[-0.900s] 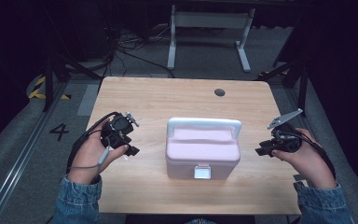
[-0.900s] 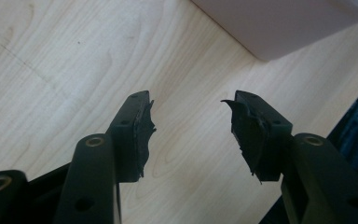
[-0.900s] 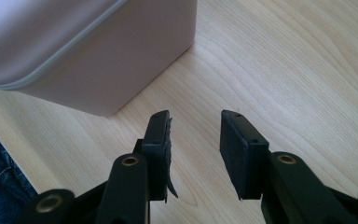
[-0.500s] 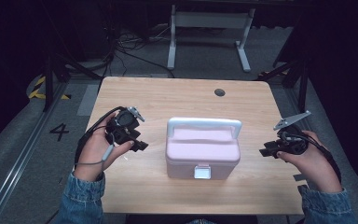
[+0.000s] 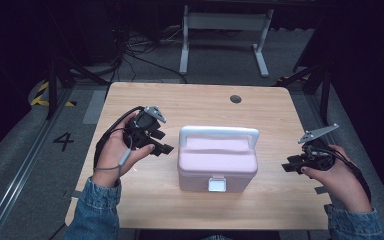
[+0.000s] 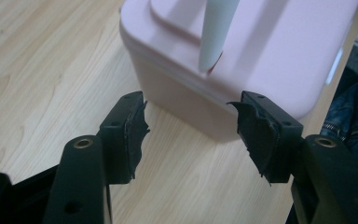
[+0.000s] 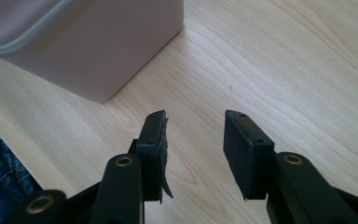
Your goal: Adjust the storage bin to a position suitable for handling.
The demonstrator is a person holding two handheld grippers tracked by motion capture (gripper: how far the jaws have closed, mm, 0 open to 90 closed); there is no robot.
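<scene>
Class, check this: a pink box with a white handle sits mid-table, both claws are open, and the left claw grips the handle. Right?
Not quite. The left claw grips nothing: the left gripper view shows its jaws apart, short of the pink box and its white handle. The right claw is open too.

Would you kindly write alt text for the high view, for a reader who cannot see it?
A closed pink box with a white handle and a front latch sits mid-table. A person in denim sleeves holds an open claw at each side, the left claw close to the box and the right claw farther off, neither touching it.
</scene>
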